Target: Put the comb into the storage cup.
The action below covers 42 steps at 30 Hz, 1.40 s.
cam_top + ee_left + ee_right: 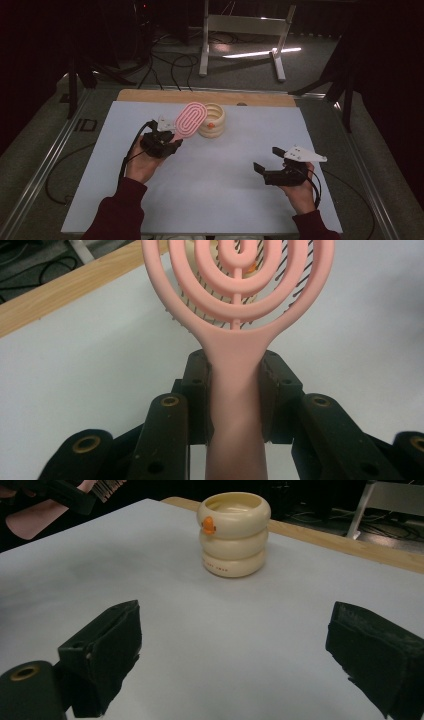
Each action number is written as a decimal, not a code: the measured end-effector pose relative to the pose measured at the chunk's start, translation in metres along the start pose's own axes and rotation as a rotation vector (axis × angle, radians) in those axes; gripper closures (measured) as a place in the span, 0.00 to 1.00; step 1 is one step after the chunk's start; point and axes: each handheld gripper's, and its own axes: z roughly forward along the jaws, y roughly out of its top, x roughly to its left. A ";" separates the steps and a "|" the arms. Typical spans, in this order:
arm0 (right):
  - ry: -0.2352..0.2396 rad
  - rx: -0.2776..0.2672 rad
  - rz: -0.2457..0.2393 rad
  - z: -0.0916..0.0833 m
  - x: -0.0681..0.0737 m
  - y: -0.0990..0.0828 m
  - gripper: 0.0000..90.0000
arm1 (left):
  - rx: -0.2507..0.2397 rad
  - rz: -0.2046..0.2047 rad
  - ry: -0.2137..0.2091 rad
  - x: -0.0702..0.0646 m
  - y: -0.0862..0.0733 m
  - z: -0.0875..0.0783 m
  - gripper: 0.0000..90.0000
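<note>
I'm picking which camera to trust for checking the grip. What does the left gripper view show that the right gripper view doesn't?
Left gripper view alone: the left gripper shut on the handle of the pink brush, pads tight on both sides. Right gripper view alone: the right gripper open with nothing between its jaws, and the whole cream cup upright, with an orange spot on its side. Both share the white mat and the table's wooden edge.

Left gripper (167, 142) clamped, palm turned up beneath it; right gripper (267, 159) held level, jaws spread wide, nothing between.
</note>
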 end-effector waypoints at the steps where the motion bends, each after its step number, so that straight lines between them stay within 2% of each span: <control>1: 0.003 0.001 -0.003 0.000 0.000 0.001 0.08 | -0.002 0.005 -0.002 0.000 0.000 0.000 0.78; 8: 0.007 -0.001 0.004 0.003 0.000 0.005 0.08 | -0.016 0.010 -0.007 -0.004 0.005 0.000 0.78; 13: 0.013 -0.009 0.011 0.004 0.000 0.007 0.08 | -0.023 0.029 -0.013 -0.009 0.009 0.000 0.78; 19: 0.035 -0.037 0.000 0.006 0.002 0.014 0.09 | -0.032 0.036 -0.020 -0.013 0.014 0.001 0.78; 28: 0.036 -0.044 -0.005 0.010 0.002 0.019 0.09 | -0.052 0.057 -0.032 -0.021 0.018 0.003 0.78; 42: 0.049 -0.059 -0.004 0.014 0.004 0.030 0.09 | -0.073 0.107 -0.060 -0.040 0.027 0.011 0.78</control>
